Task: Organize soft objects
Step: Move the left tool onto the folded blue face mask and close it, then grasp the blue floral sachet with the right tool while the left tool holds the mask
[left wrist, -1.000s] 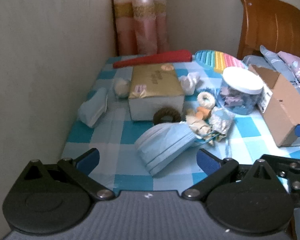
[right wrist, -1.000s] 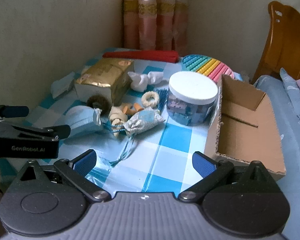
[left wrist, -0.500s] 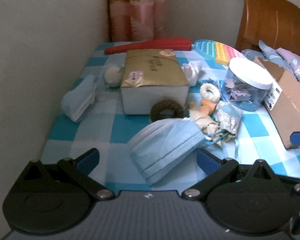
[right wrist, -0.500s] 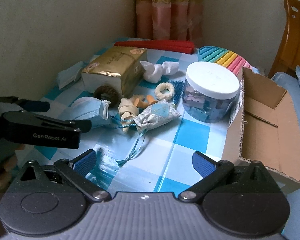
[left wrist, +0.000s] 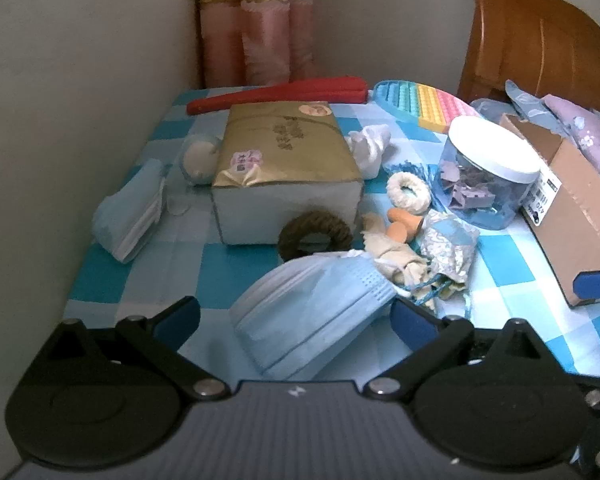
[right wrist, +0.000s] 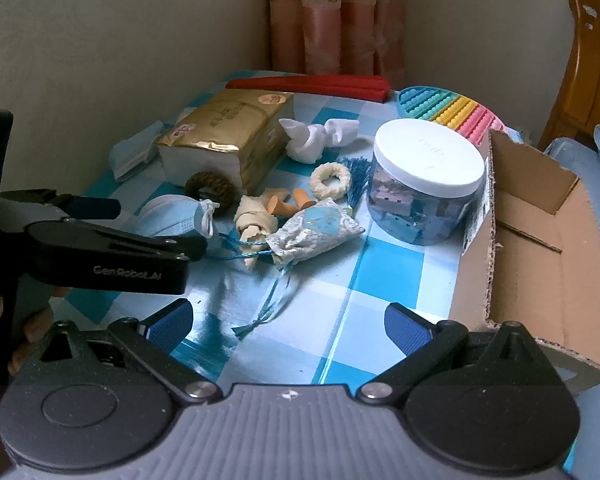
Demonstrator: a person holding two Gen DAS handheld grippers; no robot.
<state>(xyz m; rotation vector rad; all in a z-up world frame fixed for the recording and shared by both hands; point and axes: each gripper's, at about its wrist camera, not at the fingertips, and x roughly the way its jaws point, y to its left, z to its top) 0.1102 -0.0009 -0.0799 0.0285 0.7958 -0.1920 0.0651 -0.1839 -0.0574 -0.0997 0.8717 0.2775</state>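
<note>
Blue-padded left claw [left wrist: 294,318] wide, jaws closing, pale blue face mask [left wrist: 312,312] lying between the pads, pads not pressing it yet. Mask flat on the worktop [left wrist: 148,276], checked blue-white cloth. Just beyond the mask: brown hair ring [left wrist: 314,232] leaning on the gold tissue pack [left wrist: 284,156]. Right of the mask, touching it: beige knotted cloth [left wrist: 396,256], orange piece [left wrist: 406,222], patterned drawstring pouch [left wrist: 450,244]. Cream ring [left wrist: 408,192] further back, white crumpled cloth [left wrist: 370,144] beside the pack. Second folded mask stack [left wrist: 130,216] at the left edge near the wall. Clear jar [left wrist: 488,176] with white lid right, cardboard box [left wrist: 580,200] beyond it. Red strip [left wrist: 276,94] and rainbow pop mat [left wrist: 424,104] at the back.

Right claw [right wrist: 288,320] wide apart, nothing between the pads, over bare worktop with the pouch's blue strings [right wrist: 272,300] just ahead. Left claw seen from the side at the mask [right wrist: 168,216].
</note>
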